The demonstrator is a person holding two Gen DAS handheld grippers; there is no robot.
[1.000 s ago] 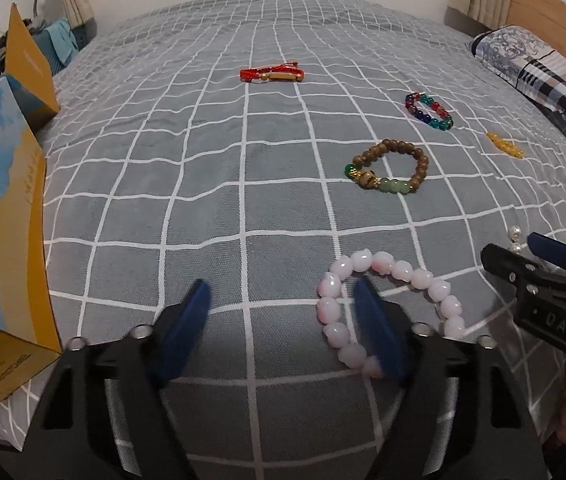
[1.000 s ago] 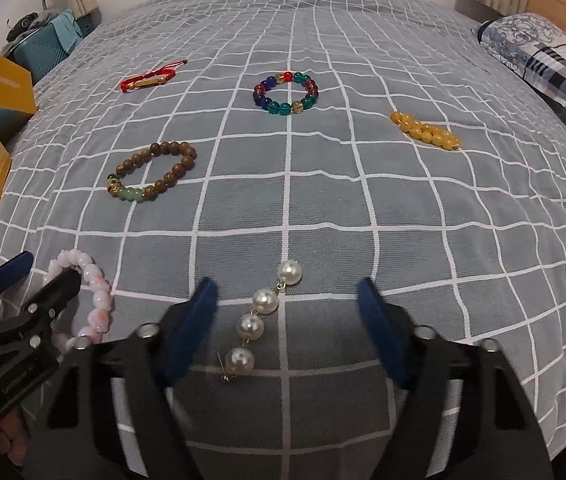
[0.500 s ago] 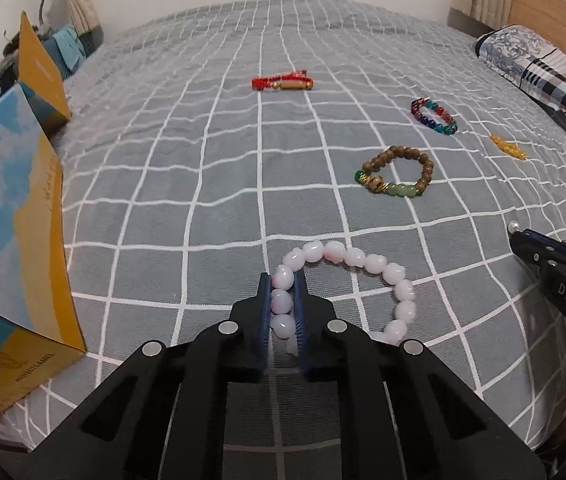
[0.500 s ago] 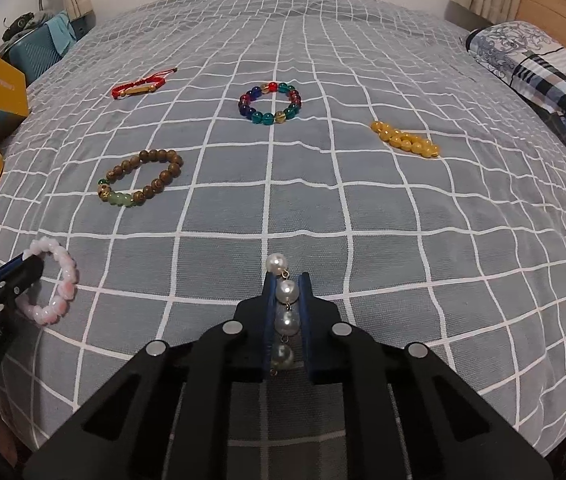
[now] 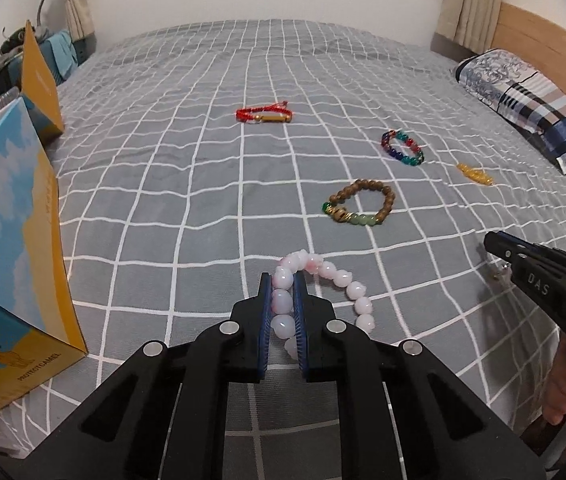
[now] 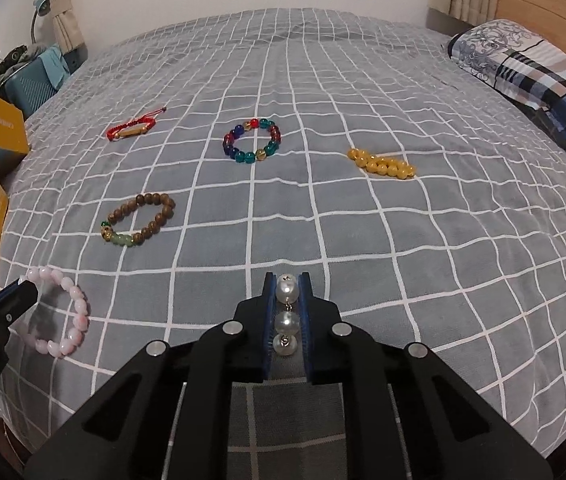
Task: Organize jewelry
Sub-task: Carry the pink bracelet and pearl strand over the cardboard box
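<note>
My left gripper (image 5: 283, 280) is shut on a pink bead bracelet (image 5: 339, 276), which hangs lifted off the grey checked bedspread (image 5: 187, 184); it also shows in the right wrist view (image 6: 71, 320). My right gripper (image 6: 287, 280) is shut on a white pearl earring (image 6: 288, 308), held along the pads. On the bed lie a brown wooden bracelet with green beads (image 6: 139, 220), a multicoloured glass bracelet (image 6: 253, 141), a red cord bracelet (image 6: 133, 130) and a yellow bead strand (image 6: 381, 164).
An open blue and yellow box (image 5: 7, 248) stands at the left edge of the bed, with its yellow lid (image 5: 39, 80) behind it. A plaid pillow (image 6: 539, 76) lies at the far right by the wooden headboard (image 6: 555, 0).
Both grippers closed from open, the left on the pink bracelet, the right on the pearl earring. Both have since lifted their pieces off the bedspread.
</note>
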